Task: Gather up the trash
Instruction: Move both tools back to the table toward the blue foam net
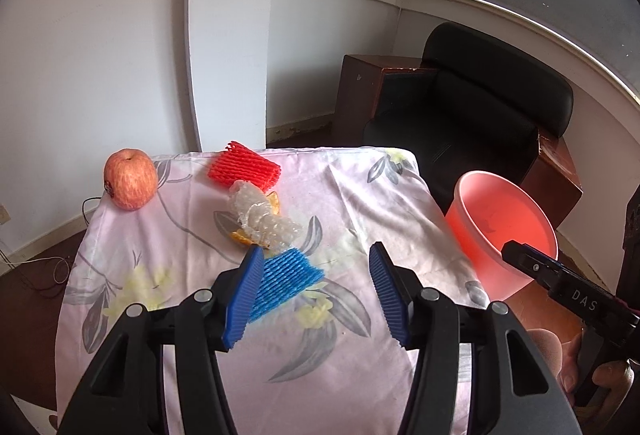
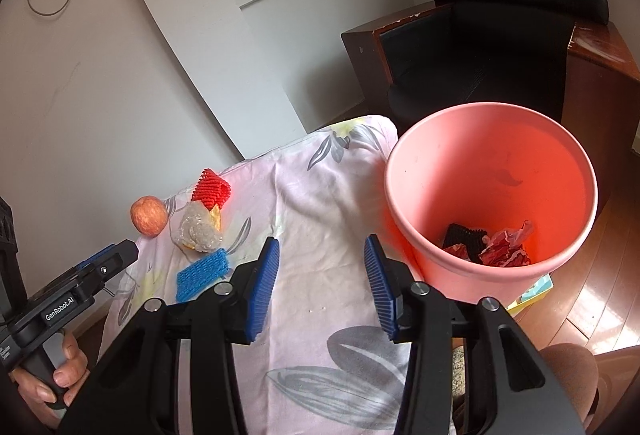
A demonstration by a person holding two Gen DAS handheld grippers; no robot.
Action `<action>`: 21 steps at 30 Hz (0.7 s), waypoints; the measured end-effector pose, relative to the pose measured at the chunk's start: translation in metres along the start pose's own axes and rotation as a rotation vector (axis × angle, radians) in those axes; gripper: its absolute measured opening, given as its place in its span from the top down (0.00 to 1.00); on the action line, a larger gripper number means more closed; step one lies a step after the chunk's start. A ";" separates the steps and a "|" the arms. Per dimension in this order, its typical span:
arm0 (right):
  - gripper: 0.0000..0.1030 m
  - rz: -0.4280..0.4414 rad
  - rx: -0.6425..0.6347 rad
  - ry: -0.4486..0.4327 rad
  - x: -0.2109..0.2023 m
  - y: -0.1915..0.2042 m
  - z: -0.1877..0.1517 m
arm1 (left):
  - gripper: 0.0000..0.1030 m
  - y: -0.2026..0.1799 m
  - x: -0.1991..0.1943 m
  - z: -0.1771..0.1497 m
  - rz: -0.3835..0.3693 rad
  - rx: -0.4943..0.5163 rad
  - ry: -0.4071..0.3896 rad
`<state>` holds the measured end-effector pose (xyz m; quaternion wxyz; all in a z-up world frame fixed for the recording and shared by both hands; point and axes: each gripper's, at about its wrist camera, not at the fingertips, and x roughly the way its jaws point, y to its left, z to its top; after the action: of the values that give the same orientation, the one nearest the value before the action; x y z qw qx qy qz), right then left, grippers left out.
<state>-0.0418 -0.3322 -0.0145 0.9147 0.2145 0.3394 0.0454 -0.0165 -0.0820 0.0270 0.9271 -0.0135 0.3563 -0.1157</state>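
Right wrist view shows my bin (image 2: 492, 139) already holding crumpled scraps (image 2: 506, 249); blue foam net (image 1: 286, 281), red net (image 1: 244, 165) and bubble wrap (image 1: 262, 219) remain tabled. Both grippers (image 1: 316, 293) (image 2: 320, 285) gape empty.

Soft daylight, sharp focus, strong fisheye bending and dark corners.

The left wrist view looks down along its fingers, close over the cloth-covered table (image 1: 360, 195). The right wrist view faces the same table (image 2: 312, 195) from farther right, the pink bucket (image 2: 492, 155) at two o'clock. Both share table and bucket (image 1: 480, 195).
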 end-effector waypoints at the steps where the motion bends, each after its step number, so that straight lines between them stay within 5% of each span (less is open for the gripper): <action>1: 0.56 0.002 0.003 0.006 0.001 0.002 -0.001 | 0.48 0.004 -0.001 -0.001 0.002 -0.002 -0.002; 21: 0.56 0.012 0.018 0.065 0.028 0.032 -0.014 | 0.45 0.055 -0.004 -0.018 -0.004 0.034 -0.028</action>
<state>-0.0274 -0.2913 -0.0274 0.9009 0.2232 0.3682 0.0548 -0.0197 -0.0263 0.0103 0.9318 0.0000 0.3413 -0.1236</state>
